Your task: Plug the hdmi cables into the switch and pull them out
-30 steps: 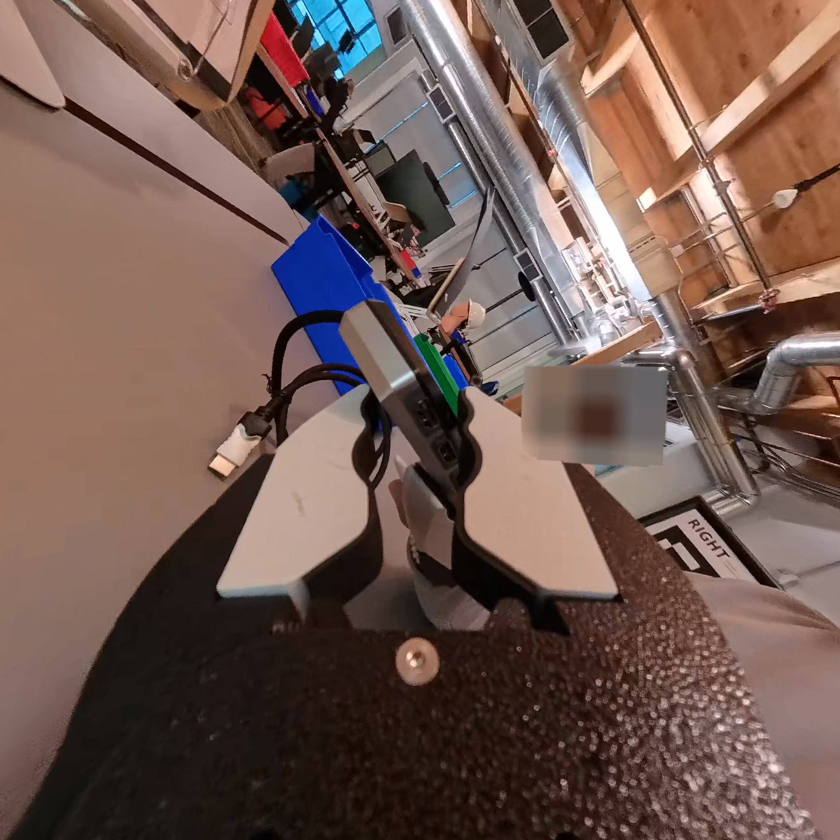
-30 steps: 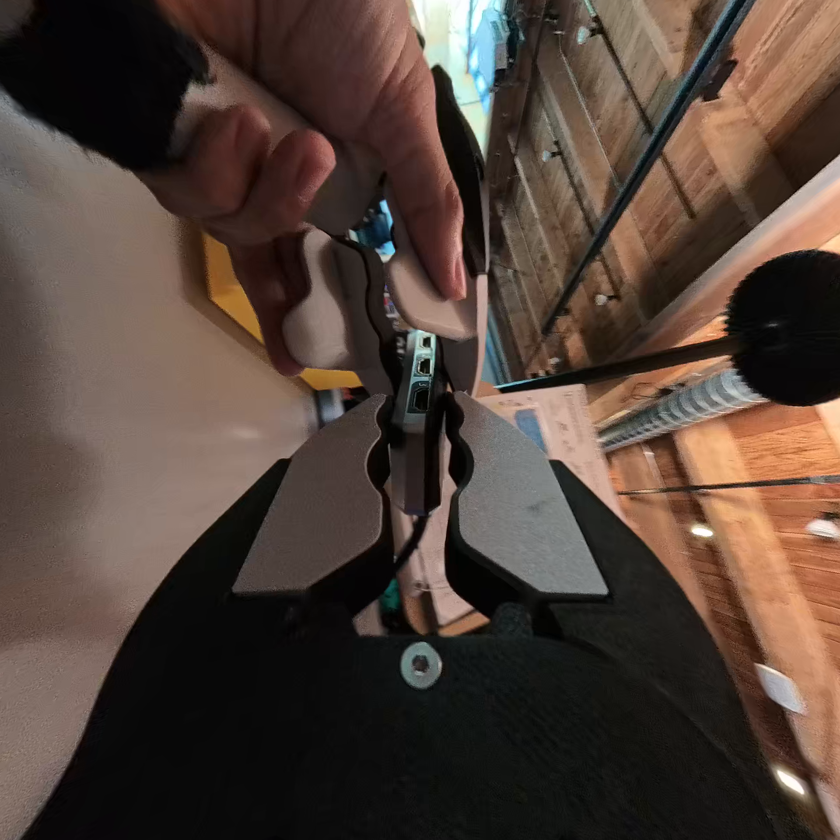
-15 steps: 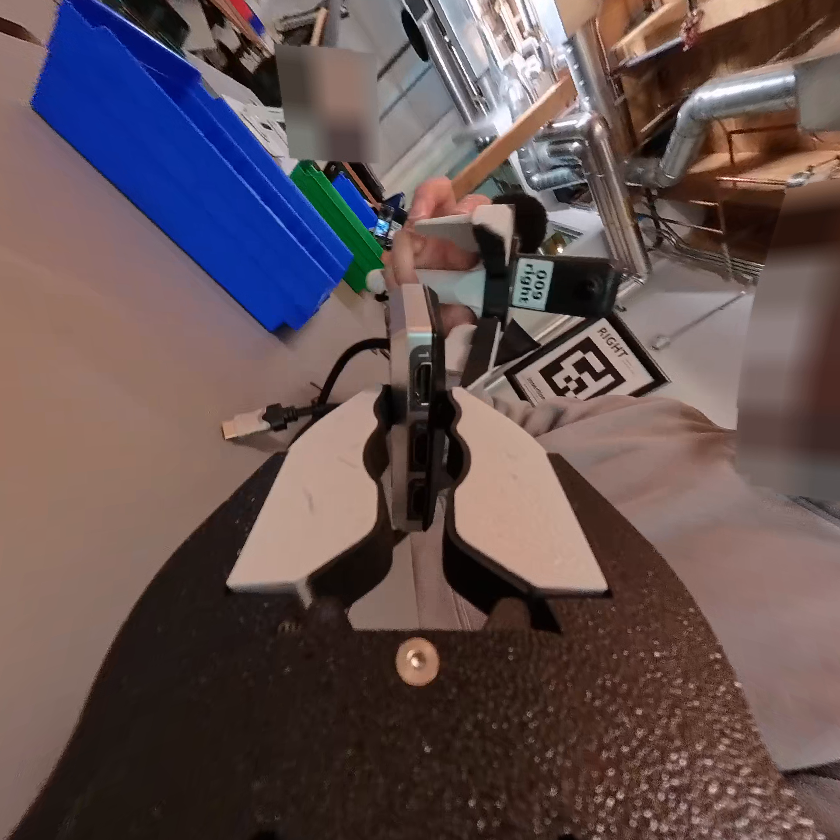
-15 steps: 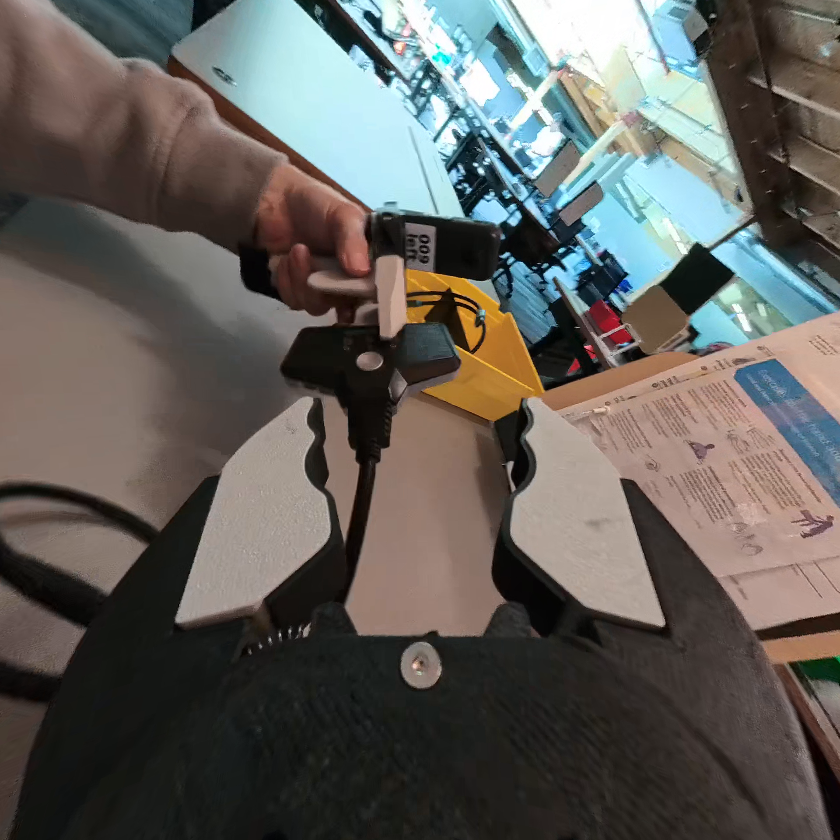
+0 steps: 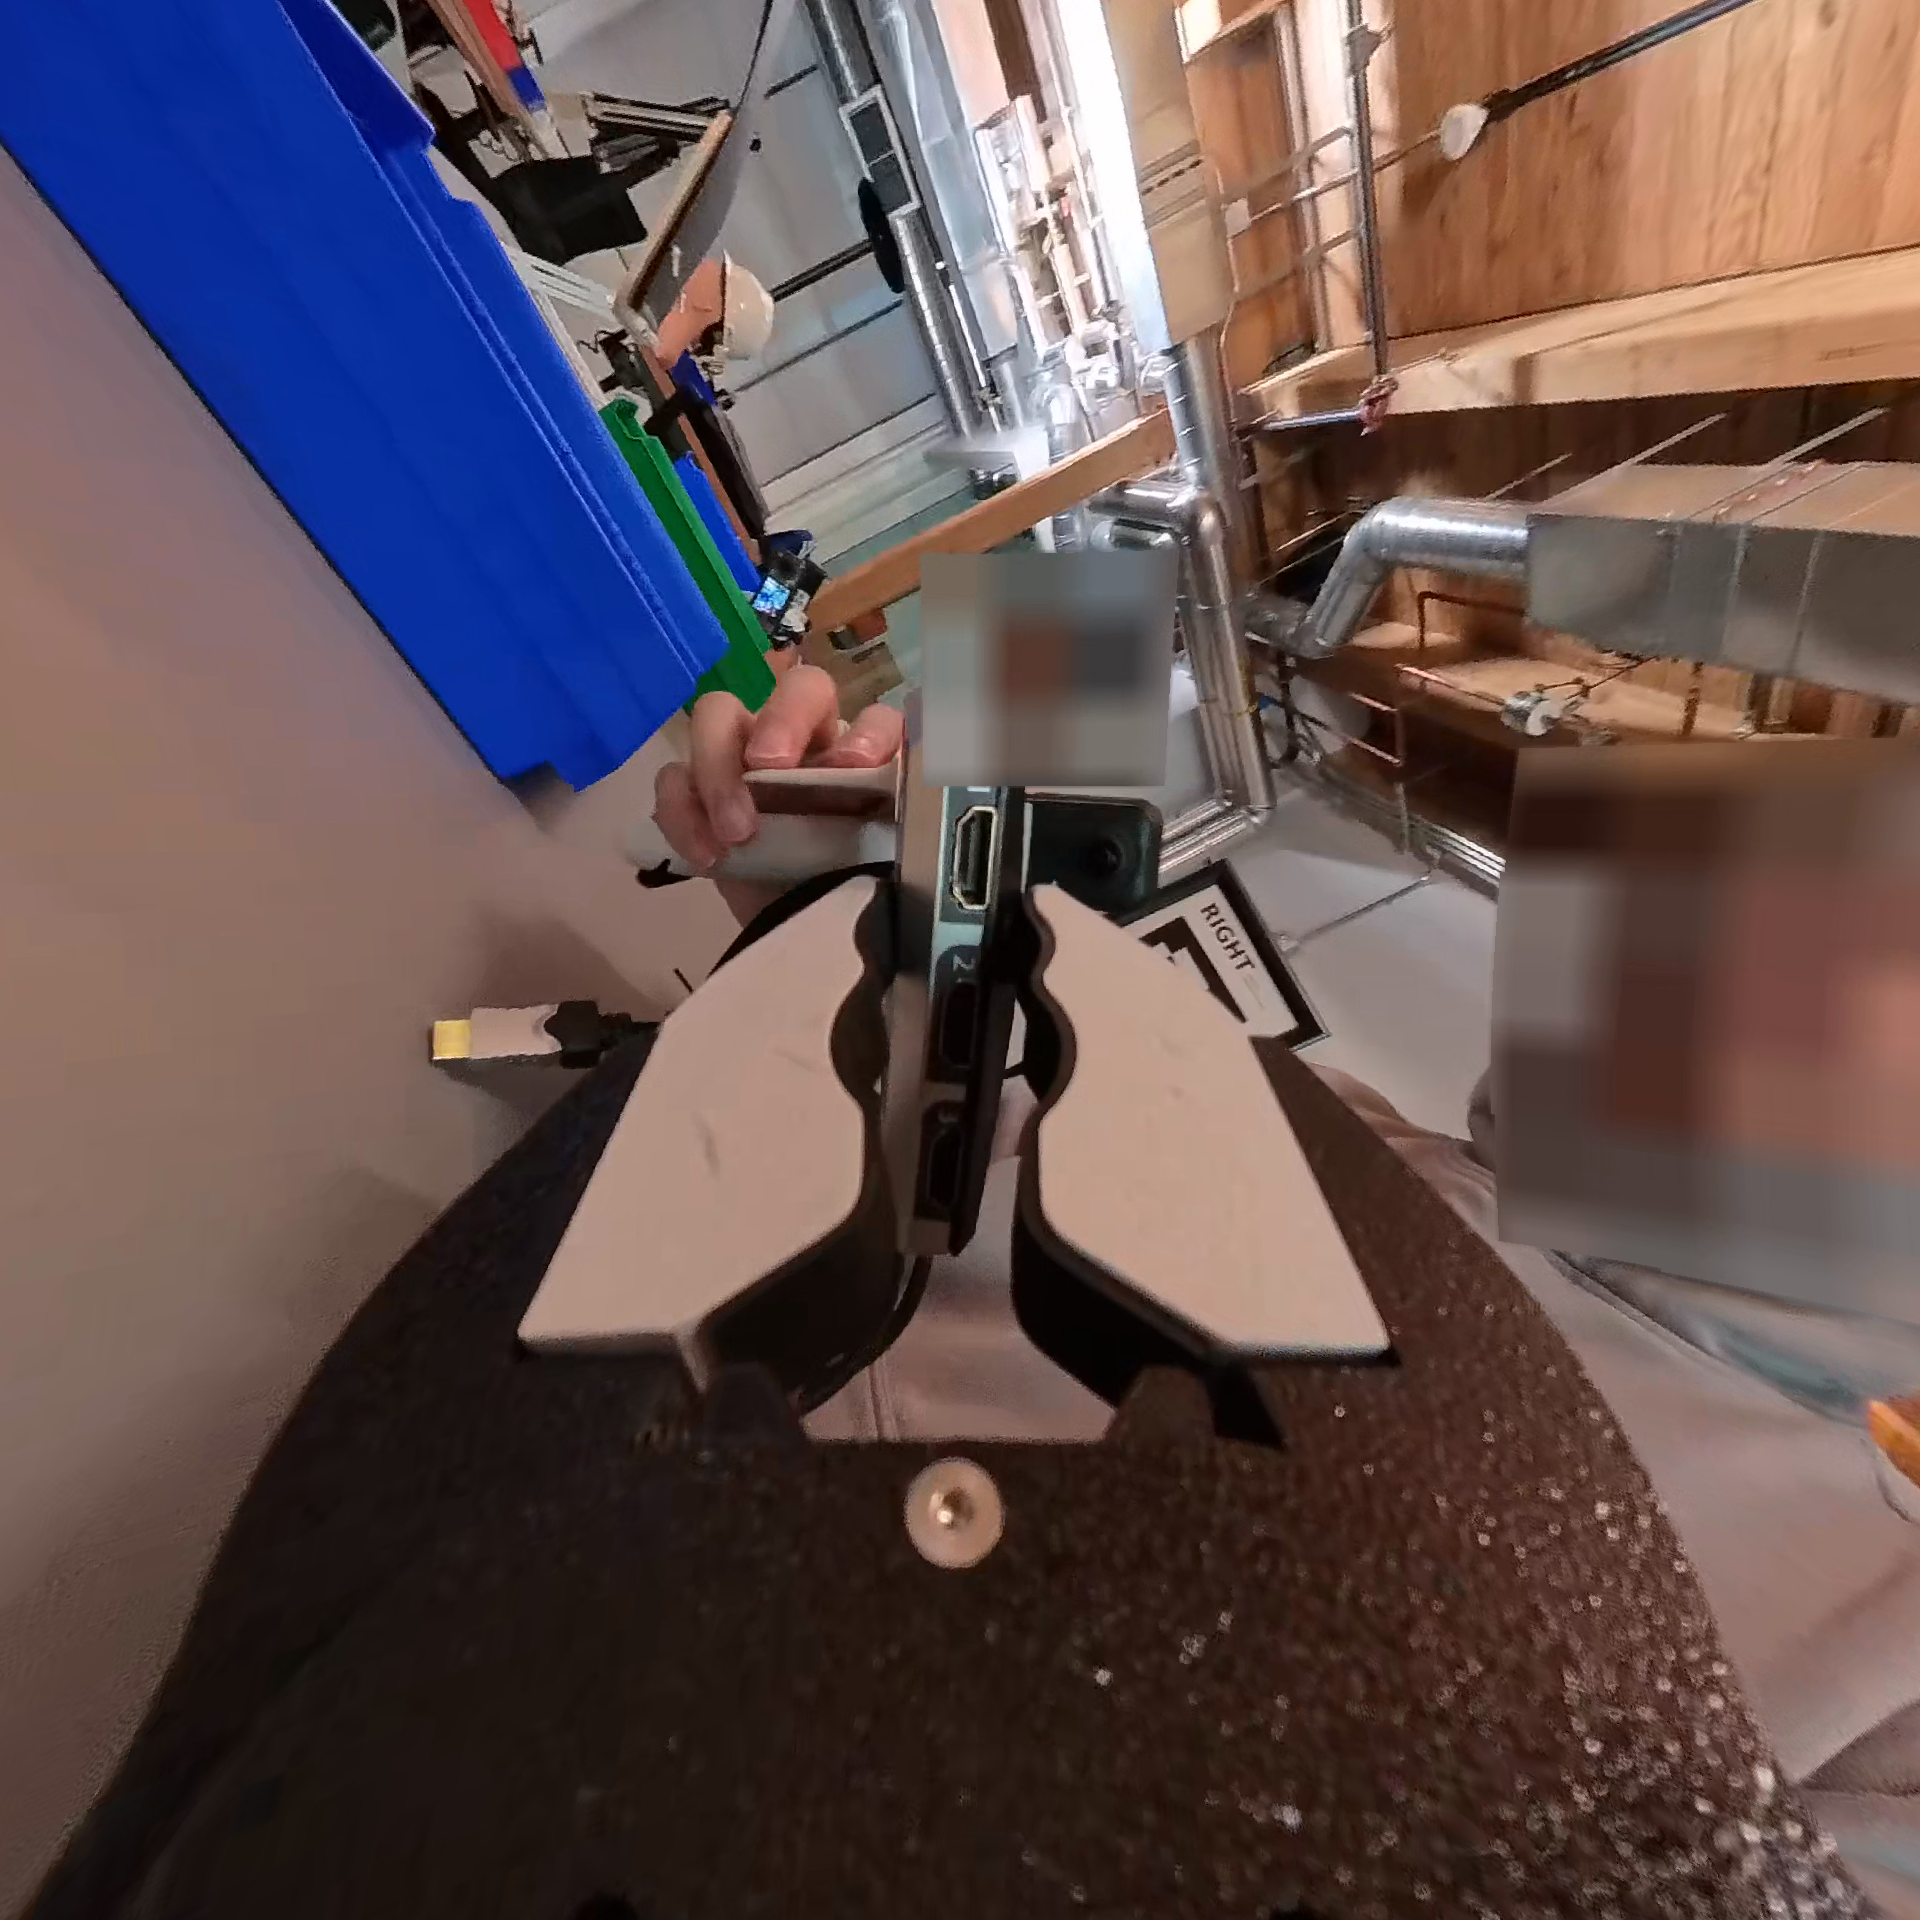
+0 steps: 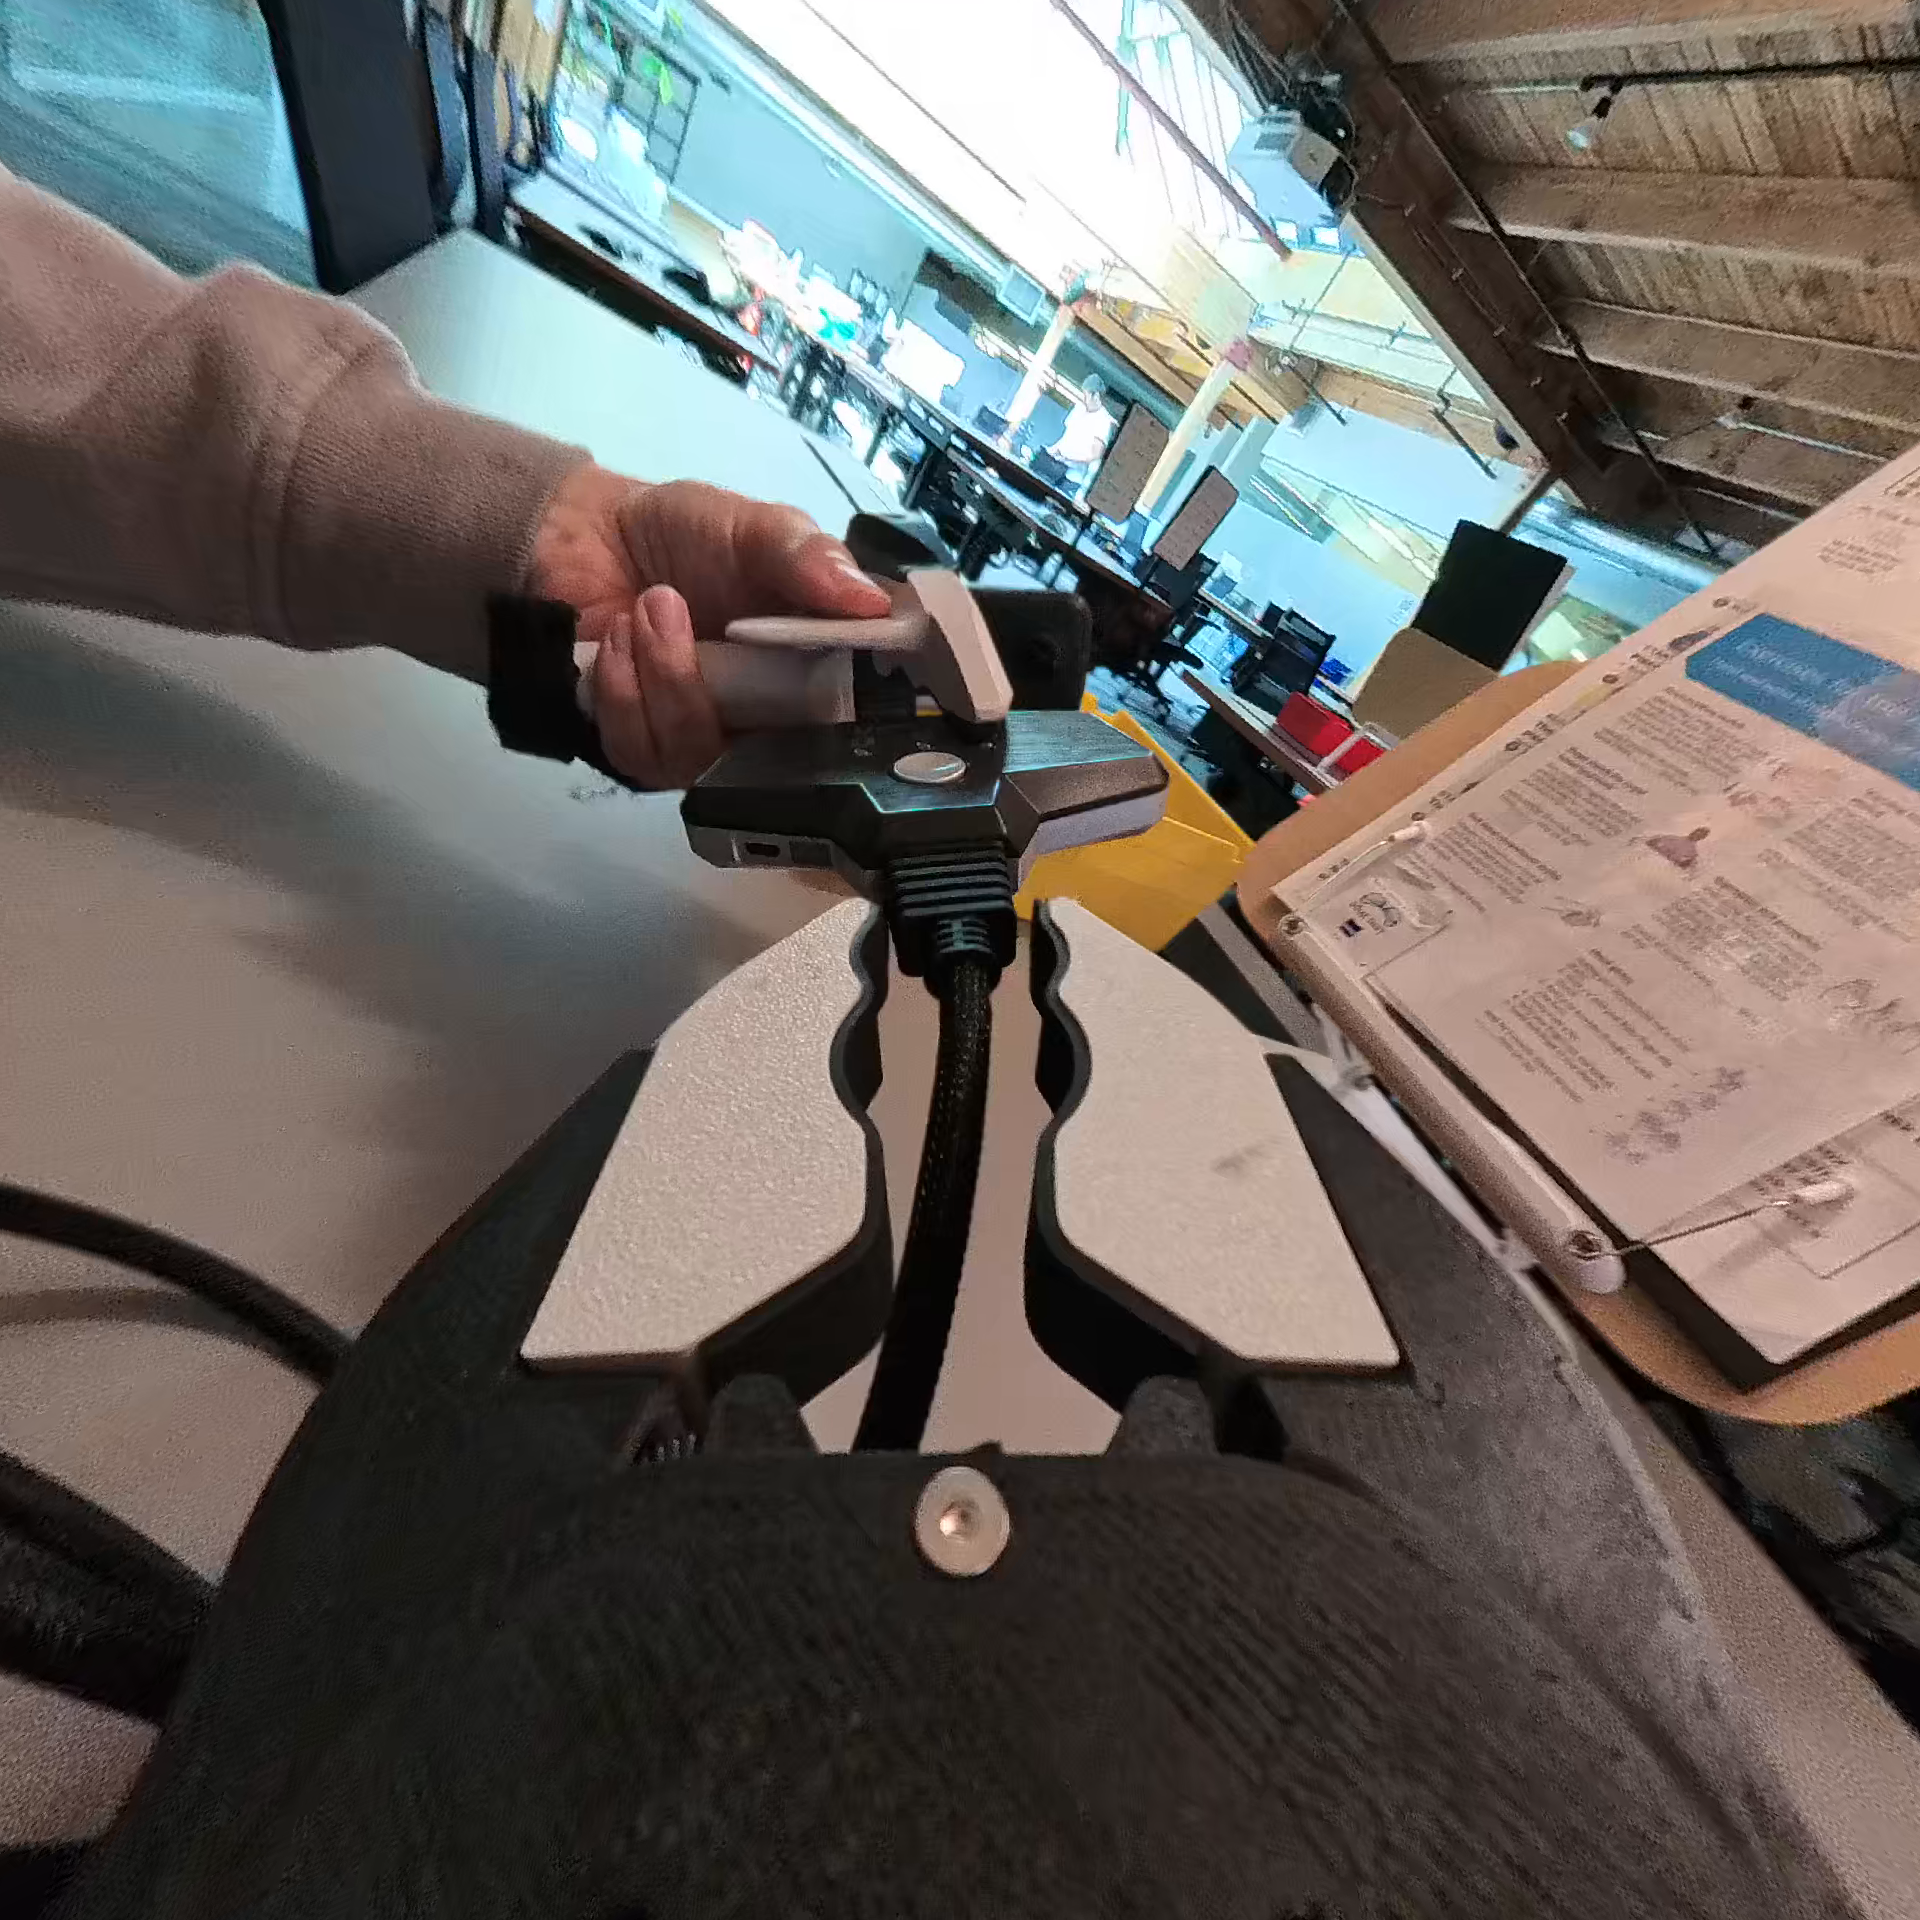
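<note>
The switch, a slim grey box with a dark port face, is held on edge between the two fingers of the left gripper; the jaws are pressed against its sides. Three ports are seen on the face, one above the fingertips and two between the fingers, and all three look empty. In the right wrist view the same switch is seen from its other side, lifted above the table, with a round button on top and a thick braided cable leaving its ribbed collar.

The right gripper is brought up around this cable. Its jaws are narrow, with the cable between them, but a small gap is visible on both sides, so a firm grip cannot be told.

A loose HDMI plug with a silver shell and gold tip is lying on the table, just beside the left finger. A blue bin is standing toward the far edge of the table, and a yellow bin is seen behind the switch. A board with printed sheets is placed at the right edge.
</note>
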The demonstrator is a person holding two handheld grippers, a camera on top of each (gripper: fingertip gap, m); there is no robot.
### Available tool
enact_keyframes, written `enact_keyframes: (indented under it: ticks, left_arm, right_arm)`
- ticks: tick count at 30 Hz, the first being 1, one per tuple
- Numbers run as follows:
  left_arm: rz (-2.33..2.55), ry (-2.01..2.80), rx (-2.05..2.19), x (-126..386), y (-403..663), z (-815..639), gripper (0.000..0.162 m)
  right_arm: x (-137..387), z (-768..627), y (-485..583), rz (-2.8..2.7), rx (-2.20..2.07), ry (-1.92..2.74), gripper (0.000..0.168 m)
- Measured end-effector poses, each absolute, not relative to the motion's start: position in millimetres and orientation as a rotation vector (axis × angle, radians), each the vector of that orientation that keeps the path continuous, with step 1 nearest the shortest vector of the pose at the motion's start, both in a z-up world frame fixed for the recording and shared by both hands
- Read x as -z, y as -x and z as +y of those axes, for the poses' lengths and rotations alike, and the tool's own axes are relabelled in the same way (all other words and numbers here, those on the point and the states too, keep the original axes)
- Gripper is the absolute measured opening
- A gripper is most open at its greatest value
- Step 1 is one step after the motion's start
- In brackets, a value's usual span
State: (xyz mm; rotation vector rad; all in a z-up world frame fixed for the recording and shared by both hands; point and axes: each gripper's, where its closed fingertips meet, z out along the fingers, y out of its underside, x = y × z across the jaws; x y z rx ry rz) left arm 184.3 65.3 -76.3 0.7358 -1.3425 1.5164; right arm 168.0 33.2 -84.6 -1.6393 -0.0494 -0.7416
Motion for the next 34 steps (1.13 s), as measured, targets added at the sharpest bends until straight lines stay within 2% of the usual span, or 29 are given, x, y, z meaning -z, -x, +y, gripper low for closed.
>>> enact_keyframes:
  ticks: [12, 17, 22, 26, 28, 30, 32, 34]
  left_arm:
    - [-1.286, -0.921, -1.499, 91.9, -199.0, 45.2, 0.020]
    - [-1.646, -1.023, -1.678, 108.9, -215.2, 45.3, 0.024]
    - [-2.121, -1.002, -1.947, 80.3, -226.4, 69.8, 0.040]
    - [-2.464, -1.376, -2.034, 56.5, -278.5, 152.4, 0.037]
    - [-2.671, -1.608, -1.892, 58.5, -312.1, 210.3, 0.038]
    - [-3.057, -1.680, -1.646, 66.4, -344.5, 266.5, 0.045]
    - [-3.487, -1.599, -1.243, 78.5, -371.7, 314.1, 0.060]
    - [-3.791, -1.375, -0.848, 91.9, -392.0, 344.3, 0.064]
  right_arm:
    - [101.8, 23.3, -170.7, 0.115, 0.650, 1.537, 0.022]
    - [112.3, 16.5, -178.6, 0.244, 0.551, 1.547, 0.022]
    - [109.2, -7.4, -191.9, 0.380, 0.491, 1.443, 0.022]
    - [110.9, -16.5, -199.8, 0.423, 0.455, 1.384, 0.022]
    - [113.2, -17.3, -202.0, 0.430, 0.448, 1.372, 0.022]
    - [118.2, -16.5, -203.2, 0.427, 0.449, 1.390, 0.022]
    - [118.4, -15.5, -202.3, 0.416, 0.447, 1.395, 0.022]
    - [118.7, -14.6, -202.0, 0.409, 0.448, 1.399, 0.022]
